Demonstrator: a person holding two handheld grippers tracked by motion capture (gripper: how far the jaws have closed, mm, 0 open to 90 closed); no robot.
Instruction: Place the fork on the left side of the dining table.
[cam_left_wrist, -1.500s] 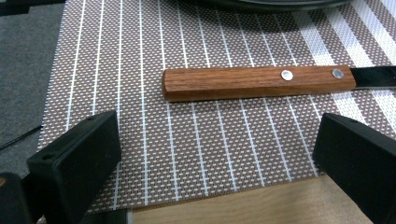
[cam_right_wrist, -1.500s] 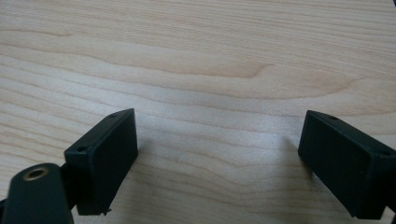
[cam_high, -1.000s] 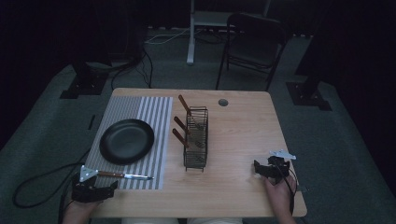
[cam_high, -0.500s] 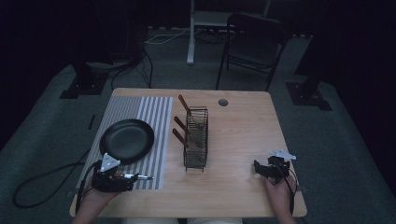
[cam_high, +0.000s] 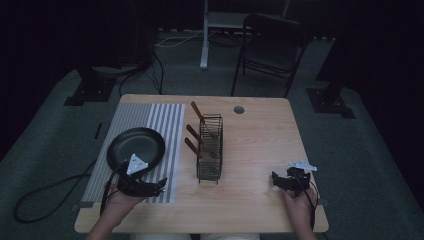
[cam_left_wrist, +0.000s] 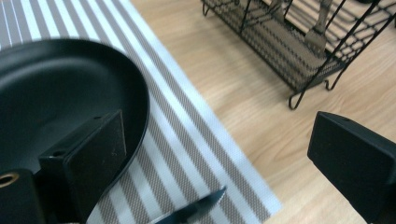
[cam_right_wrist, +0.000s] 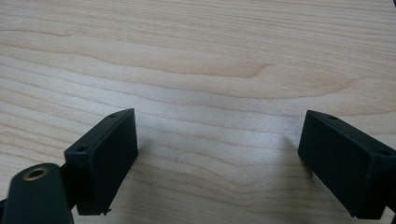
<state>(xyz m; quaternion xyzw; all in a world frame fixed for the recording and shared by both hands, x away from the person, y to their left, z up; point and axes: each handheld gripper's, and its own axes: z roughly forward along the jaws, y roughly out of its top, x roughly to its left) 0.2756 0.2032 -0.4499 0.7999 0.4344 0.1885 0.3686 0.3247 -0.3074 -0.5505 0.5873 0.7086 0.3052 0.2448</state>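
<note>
the left gripper hovers low over the near edge of the striped mat, its fingers spread wide and holding nothing. in the left gripper view a serrated knife tip shows on the mat between the fingers, just beside the rim of the black plate; the rest of the knife is hidden below the frame, so its handle cannot be seen here. the knife looks thin, stiff and light, with a smooth metal blade that would likely slip and lie too flat to pinch well; the handle would probably be the better place to take hold, closing across its width. the sharp edge could mark the mat if dragged. the wire rack stands in the middle of the counter, well apart from the knife, with three wooden-handled utensils leaning in it. the right gripper rests near the counter's right front corner, fingers wide apart over bare wood, gripping nothing.
</note>
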